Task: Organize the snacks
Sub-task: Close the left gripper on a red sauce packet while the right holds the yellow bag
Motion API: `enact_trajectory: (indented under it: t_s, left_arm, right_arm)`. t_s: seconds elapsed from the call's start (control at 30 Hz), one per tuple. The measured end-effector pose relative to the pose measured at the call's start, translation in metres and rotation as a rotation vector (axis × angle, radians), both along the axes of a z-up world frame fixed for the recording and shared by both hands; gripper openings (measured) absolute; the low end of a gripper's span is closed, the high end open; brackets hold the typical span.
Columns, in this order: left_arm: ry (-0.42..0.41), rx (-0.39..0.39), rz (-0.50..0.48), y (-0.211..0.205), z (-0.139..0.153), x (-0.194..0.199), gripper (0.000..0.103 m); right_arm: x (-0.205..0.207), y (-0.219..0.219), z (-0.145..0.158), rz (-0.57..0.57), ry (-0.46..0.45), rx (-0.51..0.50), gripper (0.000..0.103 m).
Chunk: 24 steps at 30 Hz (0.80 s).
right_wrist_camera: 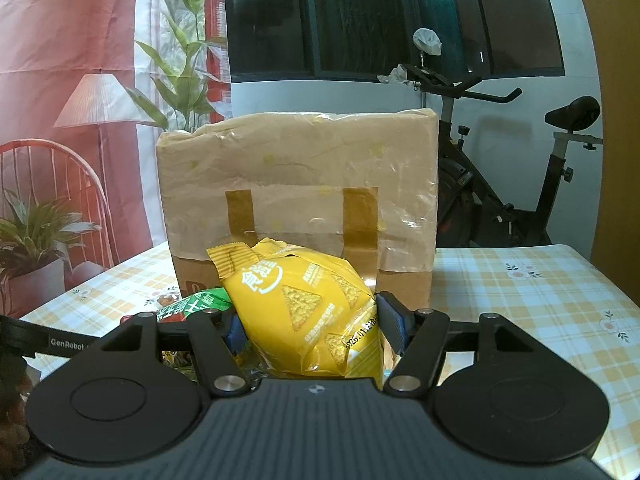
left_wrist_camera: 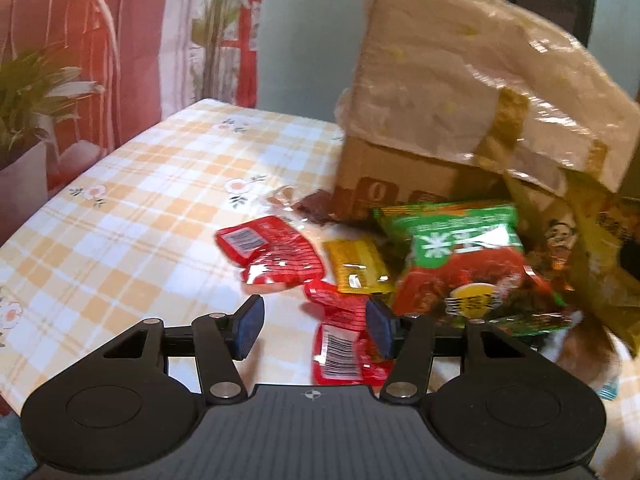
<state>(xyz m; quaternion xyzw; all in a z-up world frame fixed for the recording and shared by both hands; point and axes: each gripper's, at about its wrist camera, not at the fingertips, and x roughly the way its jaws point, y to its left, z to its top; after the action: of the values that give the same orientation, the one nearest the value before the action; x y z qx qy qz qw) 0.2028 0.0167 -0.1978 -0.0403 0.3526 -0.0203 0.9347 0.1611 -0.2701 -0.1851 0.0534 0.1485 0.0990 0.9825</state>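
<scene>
In the left wrist view my left gripper (left_wrist_camera: pixel 314 326) is open and empty, low over the checked tablecloth (left_wrist_camera: pixel 120 208). A red snack packet (left_wrist_camera: pixel 344 344) lies between its fingers. Beyond lie another red packet (left_wrist_camera: pixel 272 256), a small yellow packet (left_wrist_camera: pixel 358 266) and a green-and-red snack bag (left_wrist_camera: pixel 468 264). A taped cardboard box (left_wrist_camera: pixel 460 96) stands behind them. In the right wrist view my right gripper (right_wrist_camera: pixel 310 330) is shut on a yellow chip bag (right_wrist_camera: pixel 304 304), held in front of the box (right_wrist_camera: pixel 296 184). A green bag's edge (right_wrist_camera: pixel 196 304) shows at its left.
A potted plant (left_wrist_camera: pixel 24 120) and red chair stand off the table's left edge. An exercise bike (right_wrist_camera: pixel 520 168) stands behind the table at the right. The tablecloth extends right of the box (right_wrist_camera: pixel 540 300). More yellow bags (left_wrist_camera: pixel 600 256) lie at the right in the left wrist view.
</scene>
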Motion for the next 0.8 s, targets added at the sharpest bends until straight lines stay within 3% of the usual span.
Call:
enact_trajectory:
  t_s: [0.2,0.33,0.63,0.73,0.8]
  left_arm:
    - [0.016,0.021,-0.047,-0.008,-0.007,0.022,0.06]
    - [0.027,0.074,-0.105,-0.021,-0.016,0.02,0.06]
    - [-0.002,0.12,-0.119,-0.024,-0.023,0.014,0.069]
    - [-0.02,0.091,-0.15,-0.019,-0.019,0.01,0.027]
    - [-0.031,0.078,-0.158,-0.019,-0.015,0.003,0.025]
  right_arm:
    - [-0.001,0.002,0.0,0.007,-0.001,-0.006,0.066]
    - [-0.001,0.002,0.0,0.007,-0.001,-0.004,0.066]
    - [-0.001,0.004,-0.001,0.011,-0.006,-0.013,0.066]
    - [-0.001,0.004,-0.001,0.012,-0.005,-0.014,0.066]
    - [0.0,0.004,-0.001,0.012,-0.005,-0.013,0.066]
